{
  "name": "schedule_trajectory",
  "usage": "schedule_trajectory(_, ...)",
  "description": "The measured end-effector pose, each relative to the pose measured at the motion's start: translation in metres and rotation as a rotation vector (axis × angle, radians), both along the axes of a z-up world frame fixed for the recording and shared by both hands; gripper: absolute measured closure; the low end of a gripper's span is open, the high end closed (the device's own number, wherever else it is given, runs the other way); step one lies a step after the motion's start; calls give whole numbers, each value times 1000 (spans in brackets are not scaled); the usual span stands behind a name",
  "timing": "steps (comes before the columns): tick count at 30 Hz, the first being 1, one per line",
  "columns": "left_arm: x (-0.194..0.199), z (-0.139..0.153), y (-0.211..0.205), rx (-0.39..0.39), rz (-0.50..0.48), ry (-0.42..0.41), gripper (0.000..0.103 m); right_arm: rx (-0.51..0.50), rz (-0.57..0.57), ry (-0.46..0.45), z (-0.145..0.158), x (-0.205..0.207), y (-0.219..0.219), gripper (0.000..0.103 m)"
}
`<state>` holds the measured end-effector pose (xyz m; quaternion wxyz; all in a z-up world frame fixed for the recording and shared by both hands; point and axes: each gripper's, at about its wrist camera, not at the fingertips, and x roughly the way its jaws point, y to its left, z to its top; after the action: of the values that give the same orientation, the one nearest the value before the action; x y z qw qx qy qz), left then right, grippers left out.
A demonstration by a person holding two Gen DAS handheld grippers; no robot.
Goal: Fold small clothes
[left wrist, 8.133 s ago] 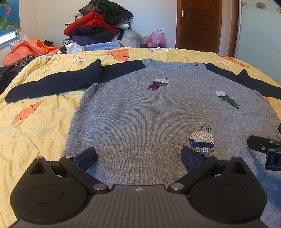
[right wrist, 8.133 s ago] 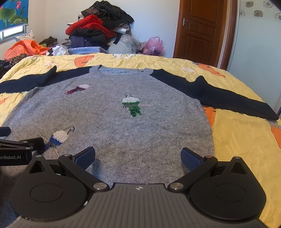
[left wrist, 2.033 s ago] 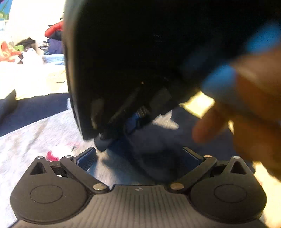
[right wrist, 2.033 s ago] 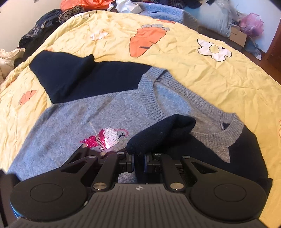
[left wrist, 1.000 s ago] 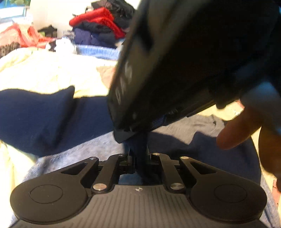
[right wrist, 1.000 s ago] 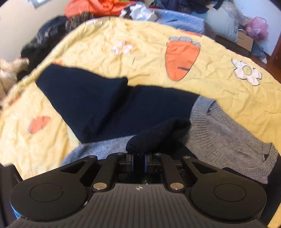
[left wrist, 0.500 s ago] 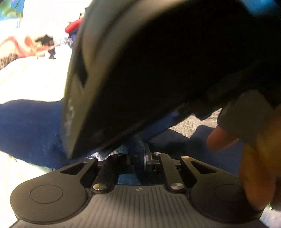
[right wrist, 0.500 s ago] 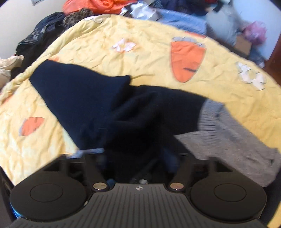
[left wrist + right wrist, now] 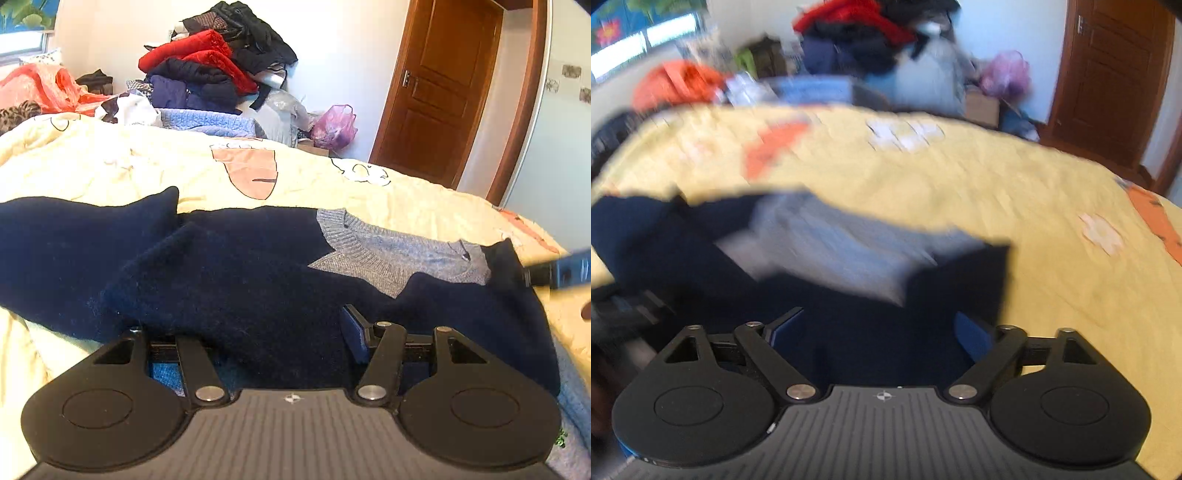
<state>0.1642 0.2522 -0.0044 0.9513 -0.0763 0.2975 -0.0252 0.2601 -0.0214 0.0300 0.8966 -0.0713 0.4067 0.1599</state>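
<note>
A grey knit sweater [image 9: 388, 254] with navy sleeves lies on the yellow bedcover [image 9: 110, 166]. Its right navy sleeve [image 9: 240, 288] is folded flat across the chest, below the grey collar. My left gripper [image 9: 266, 332] is open low over that sleeve; the cloth drapes over its left finger, and only the right pad [image 9: 352, 330] shows. My right gripper [image 9: 879, 328], in a blurred view, is open above the navy shoulder [image 9: 942, 295], with nothing between its fingers. Its tip [image 9: 557, 273] shows at the right edge of the left wrist view.
The other navy sleeve [image 9: 66, 236] stretches out to the left. A pile of clothes [image 9: 214, 70] and a pink bag [image 9: 334, 125] stand behind the bed. A brown door [image 9: 443, 85] is at the back right. A person's fingertip [image 9: 586, 312] shows at the right edge.
Half a second ago both grippers were shut on the folded sleeve. Both have opened and the sleeve now lies across the chest. The right gripper has swung away to the right.
</note>
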Motion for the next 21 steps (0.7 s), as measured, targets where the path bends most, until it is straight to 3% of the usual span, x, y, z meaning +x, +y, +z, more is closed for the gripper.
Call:
schedule_trajectory(3,3,1,-20,18,35,-2,45,-65,-98,-14,-19,2,-26,15)
schedule_trajectory(6,3,2,-18,51,54,9,44,9,-151,16,-31,6,-53,8)
schedule_trajectory(8,8,-2,-13,99,78,7,43,31,-169,-6,-28,3,-60,13)
schedule_trajectory(9,9,-4,-11,99,88,9,42,13,-167,-30,-25,1,-58,14)
schedule_trajectory(11,13,-7,-5,93,109,19,40,-120,-179,-84,-25,0,-48,10)
schedule_trajectory(13,12,-7,2,106,123,21,31,-226,-197,-102,-25,1,-45,5)
schedule_trajectory(18,4,-3,4,136,102,36,25,-324,-212,-98,-25,0,-51,2)
schedule_trajectory(21,-4,2,11,94,71,39,8,-283,-196,-109,-12,-8,-46,8)
